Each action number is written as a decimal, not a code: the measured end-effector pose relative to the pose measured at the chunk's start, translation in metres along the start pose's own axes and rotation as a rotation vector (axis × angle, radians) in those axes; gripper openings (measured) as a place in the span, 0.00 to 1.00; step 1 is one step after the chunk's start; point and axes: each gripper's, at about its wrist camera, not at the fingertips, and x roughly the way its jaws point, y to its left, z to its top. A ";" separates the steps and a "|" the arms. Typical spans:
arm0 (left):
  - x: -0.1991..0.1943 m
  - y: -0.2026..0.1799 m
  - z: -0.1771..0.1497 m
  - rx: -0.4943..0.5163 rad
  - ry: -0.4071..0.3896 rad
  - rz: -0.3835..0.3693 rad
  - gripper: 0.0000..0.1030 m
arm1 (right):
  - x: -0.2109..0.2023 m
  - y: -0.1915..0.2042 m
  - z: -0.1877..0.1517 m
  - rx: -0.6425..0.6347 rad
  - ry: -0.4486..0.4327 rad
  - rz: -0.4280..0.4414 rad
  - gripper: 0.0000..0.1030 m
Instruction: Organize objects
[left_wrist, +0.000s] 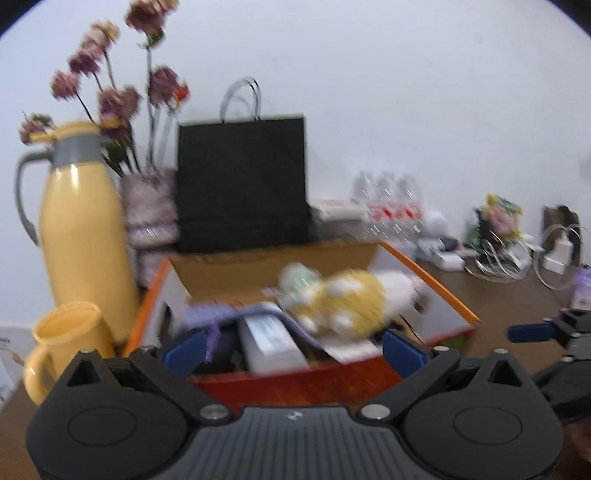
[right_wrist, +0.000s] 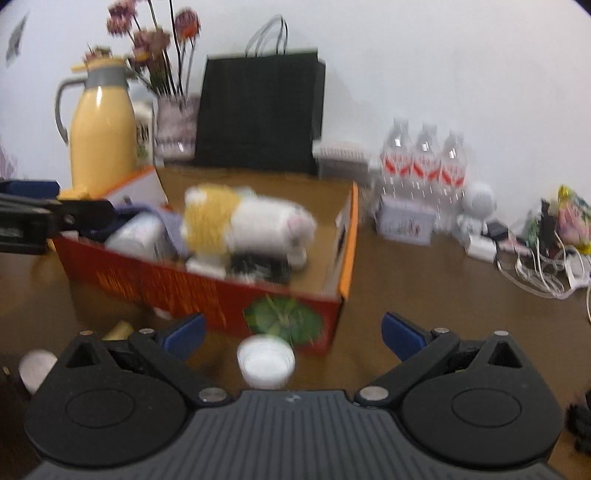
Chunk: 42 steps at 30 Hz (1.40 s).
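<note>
Room: a white wall behind a brown tabletop (left_wrist: 491, 295) crowded with odds and ends; both views are blurred.

Left wrist view, box: an open cardboard box (left_wrist: 295, 384) with a red front and orange edges sits just ahead, holding a yellow-and-white plush toy (left_wrist: 351, 299) atop a white carton (left_wrist: 269, 343) and purple cloth.

Left wrist view, surroundings: a yellow thermos (left_wrist: 81, 236) and yellow mug (left_wrist: 62, 339) stand to the box's left; a black paper bag (left_wrist: 242, 181) and vase of flowers (left_wrist: 147, 199) stand behind.

Left wrist view, tongs: the left tongs (left_wrist: 291, 349) are spread wide and empty, poised over the box's near edge.

Right wrist view, target: a small white jar (right_wrist: 265, 362) stands on the tabletop just in front of the box (right_wrist: 207, 291), between the blue pads.

Right wrist view, tongs: the right tongs (right_wrist: 291, 332) are spread wide and hold nothing.

Right wrist view, background: water bottles (right_wrist: 424, 158) and tangled cables (right_wrist: 535, 269) lie to the right.

Risk: the jar looks smooth and round, so an off-centre squeeze could squirt it sideways. The box stands touching or nearly touching the jar, so it could snag a pad.

Risk, contents: the plush toy rides high on the pile; anything dropped beside it may roll off or tip it out.
</note>
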 end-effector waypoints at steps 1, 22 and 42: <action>0.000 -0.003 -0.002 0.002 0.022 -0.010 0.96 | 0.001 0.000 -0.003 0.004 0.021 -0.004 1.00; 0.045 -0.026 -0.032 -0.160 0.378 -0.021 0.13 | 0.032 0.001 -0.008 0.121 0.157 0.045 0.69; -0.013 -0.003 0.022 -0.190 0.090 -0.037 0.09 | -0.038 0.023 0.021 0.084 -0.183 0.130 0.39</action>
